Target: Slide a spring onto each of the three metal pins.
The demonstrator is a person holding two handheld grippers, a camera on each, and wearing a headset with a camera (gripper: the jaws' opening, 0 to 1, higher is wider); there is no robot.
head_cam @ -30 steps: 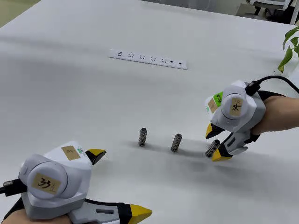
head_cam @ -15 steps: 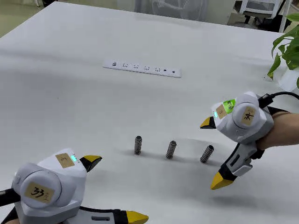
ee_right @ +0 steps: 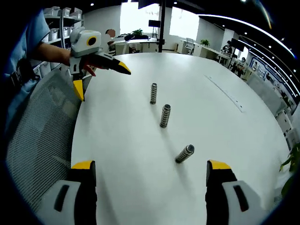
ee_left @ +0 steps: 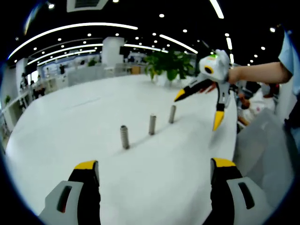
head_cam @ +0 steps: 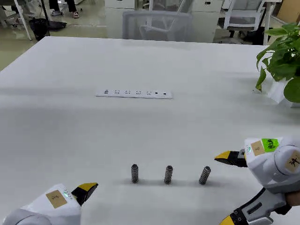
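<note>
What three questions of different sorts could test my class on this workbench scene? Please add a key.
1. True or false: the right gripper is shut on a spring.
2. How many springs stand in the row on the table?
3. In the head view, what lies on the table beyond the springs? A) a power strip B) a hammer C) a tray

Key: 1 false, its jaws are open and hold nothing; 2 three; 3 A.

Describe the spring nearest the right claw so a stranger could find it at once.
On the white table, nearer than the power strip, three springs stand in a row. It is the end spring toward the plant, nearest the right claw; it leans, while its two neighbours stand nearly straight.
</note>
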